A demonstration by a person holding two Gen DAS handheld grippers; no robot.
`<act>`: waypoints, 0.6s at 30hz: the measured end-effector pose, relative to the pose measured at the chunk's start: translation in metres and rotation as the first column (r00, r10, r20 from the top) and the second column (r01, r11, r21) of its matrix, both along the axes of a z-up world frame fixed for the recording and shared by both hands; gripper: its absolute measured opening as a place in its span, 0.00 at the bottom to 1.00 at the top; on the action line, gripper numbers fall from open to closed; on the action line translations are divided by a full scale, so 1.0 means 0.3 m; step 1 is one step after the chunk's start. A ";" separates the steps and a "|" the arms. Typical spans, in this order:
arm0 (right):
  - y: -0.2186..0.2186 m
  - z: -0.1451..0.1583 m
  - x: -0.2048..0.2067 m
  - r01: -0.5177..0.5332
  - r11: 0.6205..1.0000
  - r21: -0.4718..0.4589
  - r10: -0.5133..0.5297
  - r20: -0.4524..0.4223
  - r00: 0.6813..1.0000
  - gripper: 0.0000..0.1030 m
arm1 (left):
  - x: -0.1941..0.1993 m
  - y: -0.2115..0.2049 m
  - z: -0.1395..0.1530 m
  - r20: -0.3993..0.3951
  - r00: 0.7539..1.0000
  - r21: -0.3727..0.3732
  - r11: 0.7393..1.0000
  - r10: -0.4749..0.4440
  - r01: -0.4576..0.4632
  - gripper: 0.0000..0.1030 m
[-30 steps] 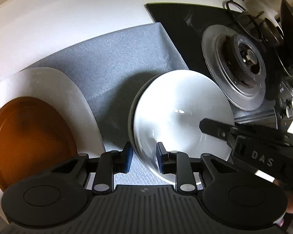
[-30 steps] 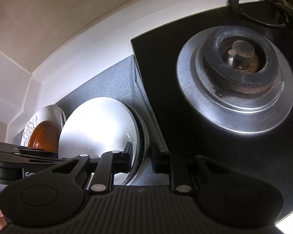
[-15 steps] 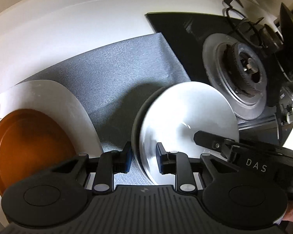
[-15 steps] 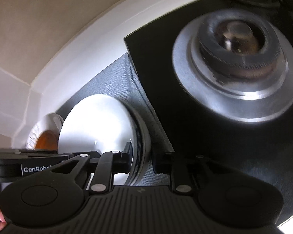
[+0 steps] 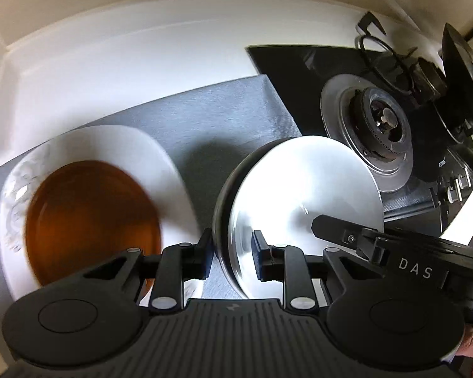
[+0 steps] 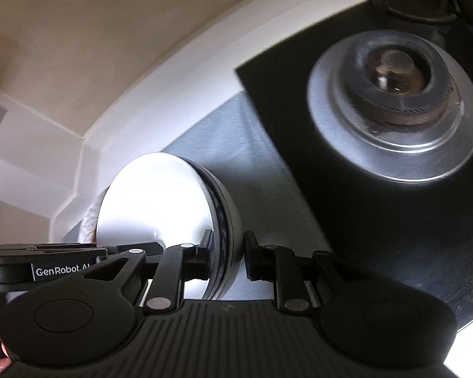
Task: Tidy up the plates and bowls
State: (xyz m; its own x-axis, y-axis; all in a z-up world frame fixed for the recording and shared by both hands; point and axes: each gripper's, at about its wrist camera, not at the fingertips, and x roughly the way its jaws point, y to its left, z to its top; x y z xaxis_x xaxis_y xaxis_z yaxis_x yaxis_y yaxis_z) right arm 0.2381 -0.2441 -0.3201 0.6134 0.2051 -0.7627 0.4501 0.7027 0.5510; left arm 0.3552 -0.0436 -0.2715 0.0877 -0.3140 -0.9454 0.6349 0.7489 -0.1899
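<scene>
A white bowl with a dark outside point(image 5: 302, 195) hangs lifted and tilted above the grey mat point(image 5: 205, 116). My left gripper point(image 5: 231, 252) is shut on its near rim. My right gripper point(image 6: 227, 252) is shut on the opposite rim of the same bowl point(image 6: 154, 201); its body shows at the right of the left wrist view point(image 5: 403, 252). A brown plate point(image 5: 91, 217) lies on a larger white patterned plate point(image 5: 170, 170) on the mat at the left.
A black glass hob point(image 6: 378, 220) with a steel gas burner point(image 6: 397, 100) lies right of the mat. More pan supports and a dark pan point(image 5: 463, 78) stand at the far right. A white counter and wall run behind.
Both grippers have lifted the bowl off the mat and carried it left, toward the stacked plates, which now loom larger in the left wrist view. The burner has shifted right.
</scene>
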 end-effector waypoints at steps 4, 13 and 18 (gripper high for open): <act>0.070 0.059 0.018 -0.038 0.999 0.011 0.038 0.024 0.999 0.21 | -0.007 0.091 0.046 -0.004 0.998 -0.005 0.998 0.058 -0.058 0.26; 0.228 0.102 0.088 -0.162 0.987 0.011 0.162 0.021 0.987 0.21 | -0.016 0.332 0.087 -0.036 0.972 0.002 0.973 0.231 -0.231 0.26; 0.338 0.132 0.106 -0.231 0.972 0.037 0.230 0.028 0.973 0.21 | -0.037 0.480 0.148 -0.033 0.947 -0.014 0.948 0.319 -0.319 0.26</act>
State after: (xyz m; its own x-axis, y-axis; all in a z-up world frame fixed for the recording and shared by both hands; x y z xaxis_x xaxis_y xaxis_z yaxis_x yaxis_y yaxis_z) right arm 0.2699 -0.1426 -0.2804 0.5637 0.3728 -0.7370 0.2651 0.7635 0.5889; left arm 0.3440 0.1005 -0.2270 0.1575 -0.2922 -0.9433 0.3571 0.9074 -0.2214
